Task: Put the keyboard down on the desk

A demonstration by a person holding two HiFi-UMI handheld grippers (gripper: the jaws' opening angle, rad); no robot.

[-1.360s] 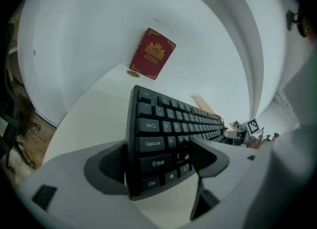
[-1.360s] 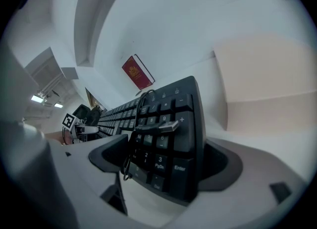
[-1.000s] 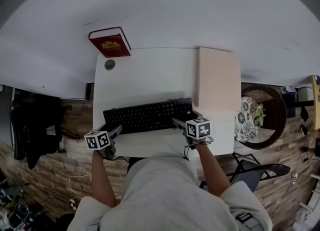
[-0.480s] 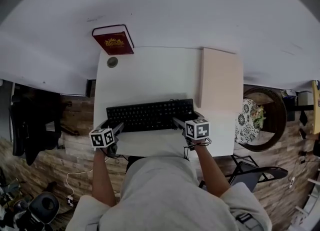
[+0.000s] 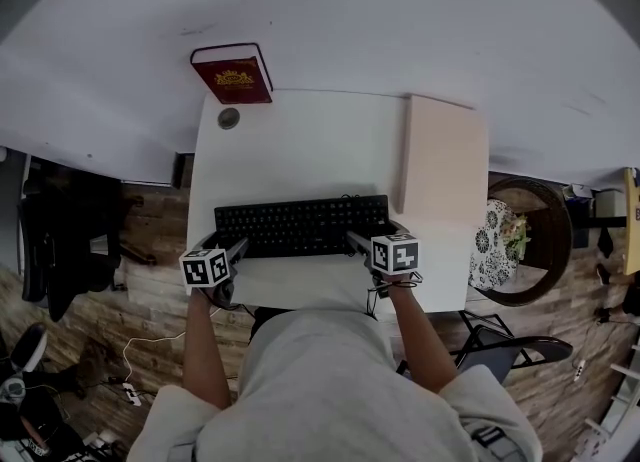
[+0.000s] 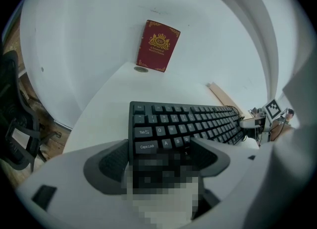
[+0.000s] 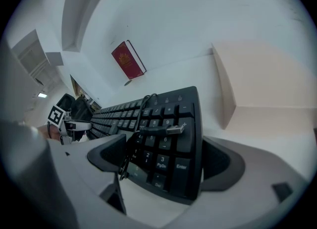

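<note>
Head view: the keyboard [image 5: 300,227] sits across the near part of the white tabletop [image 5: 300,145], with a gripper at each end.
Left gripper: the left gripper [image 6: 161,154] has its jaws clamped on the left end of the keyboard, by the Caps Lock key.
Right gripper: the right gripper [image 7: 163,159] has its jaws clamped on the right end, by the number keys.
Cable: a loose cable [image 7: 143,124] with a plug lies on the keys at the right end, close to the right gripper.
Height: the near edge looks a little lifted in the right gripper view. I cannot tell if the far edge touches the tabletop.
Things nearby: a pale flat box [image 5: 445,160] lies just beside the keyboard's right end. A red book [image 5: 232,74] and a small round thing [image 5: 229,118] are well away at the back.
How to do it well: I think both ends should go down together, slowly and flat. Keep the right end off the pale box. Let go only when the keyboard rests all the way down. Then pull both grippers straight back, so they do not drag the keyboard or catch the cable.
</note>
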